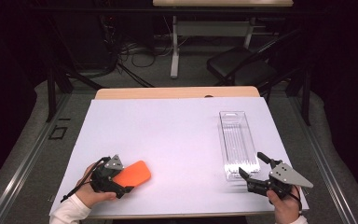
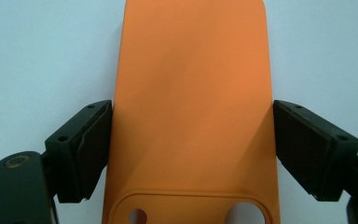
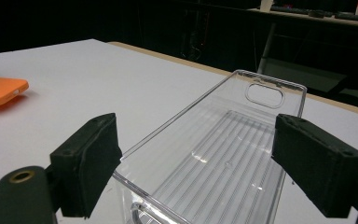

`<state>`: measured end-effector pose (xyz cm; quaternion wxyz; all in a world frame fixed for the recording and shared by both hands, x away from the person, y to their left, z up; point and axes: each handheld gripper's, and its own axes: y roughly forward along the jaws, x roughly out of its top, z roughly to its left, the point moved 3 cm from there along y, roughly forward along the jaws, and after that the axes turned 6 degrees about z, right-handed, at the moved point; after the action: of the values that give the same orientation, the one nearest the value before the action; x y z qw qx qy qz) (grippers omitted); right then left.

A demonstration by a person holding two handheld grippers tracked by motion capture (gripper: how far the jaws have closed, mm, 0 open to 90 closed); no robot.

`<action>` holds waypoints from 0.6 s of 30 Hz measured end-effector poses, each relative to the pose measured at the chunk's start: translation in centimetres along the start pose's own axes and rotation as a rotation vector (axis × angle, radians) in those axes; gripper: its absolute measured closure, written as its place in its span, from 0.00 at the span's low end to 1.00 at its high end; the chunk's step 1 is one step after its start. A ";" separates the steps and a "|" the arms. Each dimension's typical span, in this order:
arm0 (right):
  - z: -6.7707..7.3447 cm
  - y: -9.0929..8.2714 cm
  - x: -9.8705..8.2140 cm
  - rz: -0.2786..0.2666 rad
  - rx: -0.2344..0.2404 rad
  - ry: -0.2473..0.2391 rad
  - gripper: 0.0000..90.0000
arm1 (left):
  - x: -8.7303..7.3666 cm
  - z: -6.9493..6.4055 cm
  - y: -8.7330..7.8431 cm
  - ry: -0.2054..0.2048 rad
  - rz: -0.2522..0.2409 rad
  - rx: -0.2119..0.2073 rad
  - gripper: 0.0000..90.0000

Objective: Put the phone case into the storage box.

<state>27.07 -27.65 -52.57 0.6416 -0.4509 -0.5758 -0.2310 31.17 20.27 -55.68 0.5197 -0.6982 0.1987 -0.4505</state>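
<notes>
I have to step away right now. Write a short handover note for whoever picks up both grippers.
Left gripper: jaws on either side of the orange phone case, apparently clamping its long edges; case at the near left of the white sheet.
Right gripper: open, jaws flanking the near end of the clear plastic tray at the right, not gripping.
Done: both grippers are in position.
Left, probably: steady the tray and put the case in it.

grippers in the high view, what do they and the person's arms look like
Both grippers are black, each with two blocky jaws and a grey three-cornered plate on top. The left gripper trails a thin black cable toward the table edge. The right gripper has the larger-looking plate. In the gripper views the fingers are matte black pads with small screw holes, with a brass-ringed hole nearby. White sleeve cuffs cover both wrists.
</notes>
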 end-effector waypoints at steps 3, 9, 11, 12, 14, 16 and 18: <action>0.0 0.0 0.0 0.001 0.000 -0.002 0.16 | 0.6 -0.3 -0.3 -0.006 0.009 -0.005 0.18; 0.3 0.2 0.2 -0.008 0.002 -0.010 0.16 | 2.3 -0.8 -1.0 -0.002 0.006 -0.005 0.18; 0.4 0.2 0.3 -0.014 -0.007 -0.022 0.16 | 3.1 -0.9 -1.4 -0.009 -0.004 -0.007 0.18; 0.5 0.2 0.4 -0.023 -0.019 -0.023 0.16 | 3.4 -1.0 -1.5 -0.008 -0.006 -0.009 0.18; 0.6 0.2 0.5 -0.040 -0.032 -0.028 0.16 | 4.2 -1.1 -1.9 -0.012 -0.016 -0.014 0.18; 0.7 0.3 0.8 -0.050 -0.031 -0.023 0.16 | 5.0 -1.2 -2.3 -0.017 -0.022 -0.012 0.18; 0.8 0.5 0.9 -0.049 -0.023 -0.014 0.16 | 5.7 -1.2 -2.6 -0.014 -0.019 -0.006 0.18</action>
<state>27.22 -26.54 -51.93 0.6266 -0.4456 -0.5883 -0.2502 32.60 16.32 -50.85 0.5147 -0.7048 0.1898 -0.4498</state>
